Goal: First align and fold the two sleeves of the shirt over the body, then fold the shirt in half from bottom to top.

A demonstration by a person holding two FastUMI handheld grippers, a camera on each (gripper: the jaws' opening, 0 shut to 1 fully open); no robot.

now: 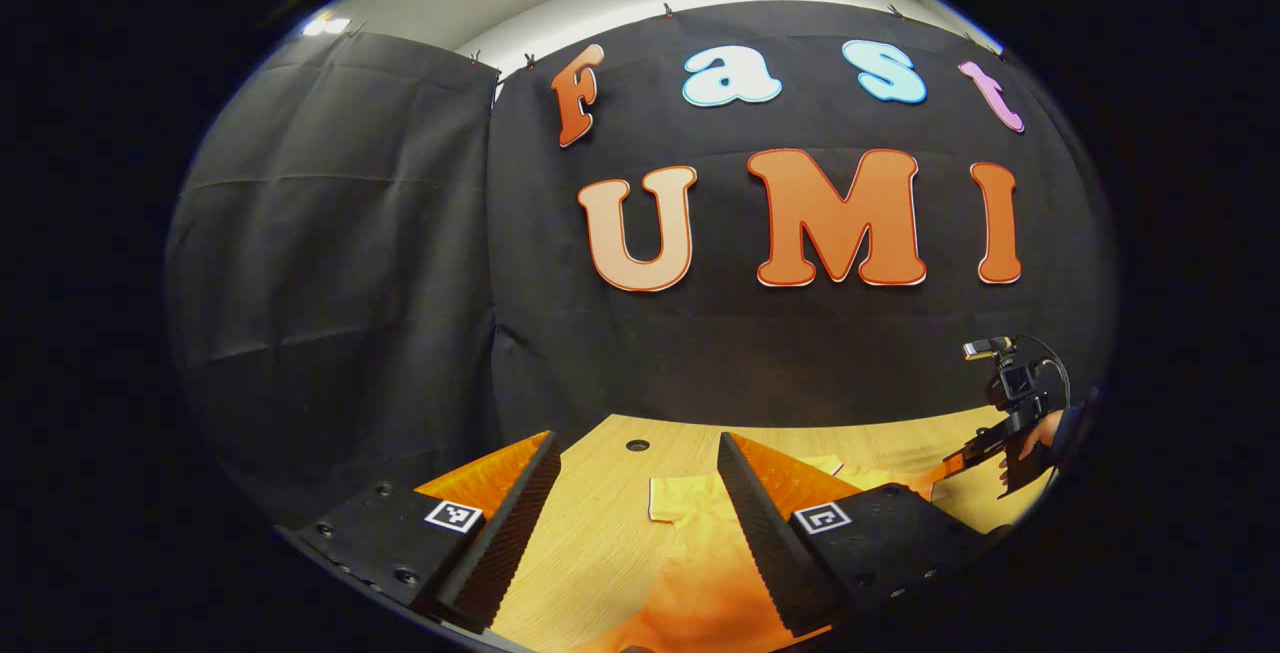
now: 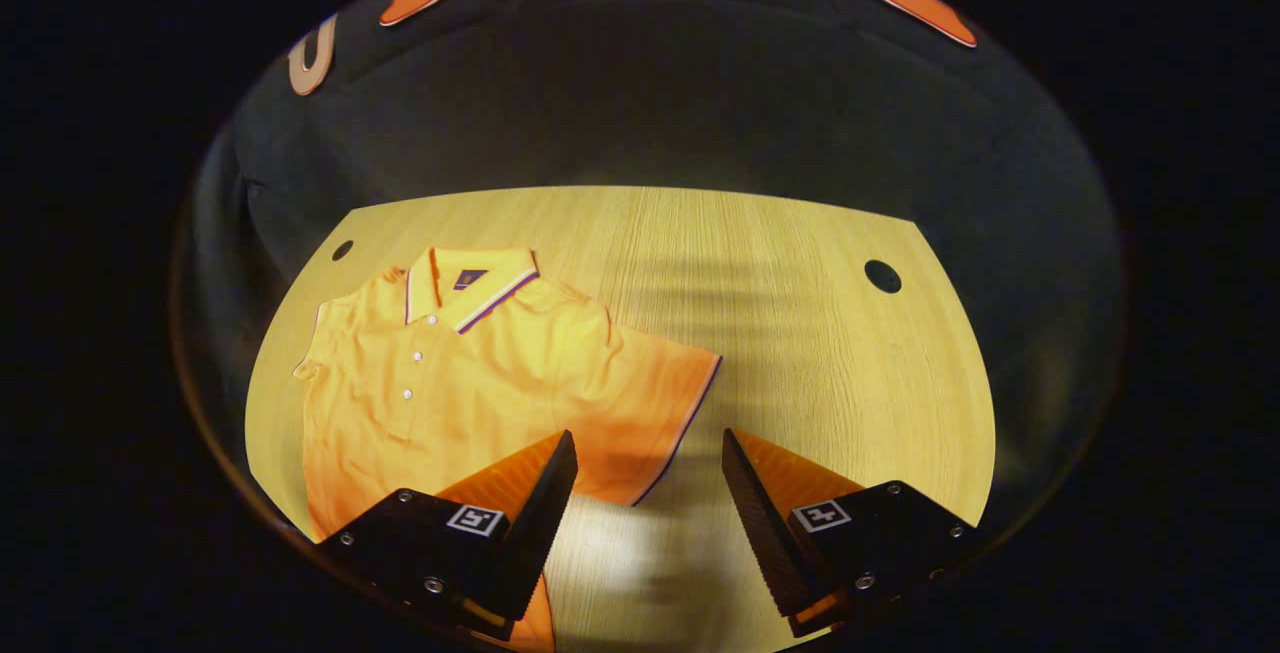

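Fingers of the left tool stand spread wide, low over the wooden counter and pointing nearly level toward the booth's black cloth wall, with nothing between them but bare wood and the near edge of the shirt. The left gripper view catches the cloth from a flat angle, so the garment reads as a rumpled orange-yellow patch. Far to the right in that same view, the right tool hangs above the counter, gripped by a hand; at that distance I cannot tell how it stands there.

The right gripper view looks steeply down. There the polo shirt lies face up on the left part of the counter, collar toward the wall, one short sleeve spread flat out to the side. The right tool is likewise spread apart, hovering just above that sleeve's hem, gripping nothing. Two round holes pierce the counter near its far corners.
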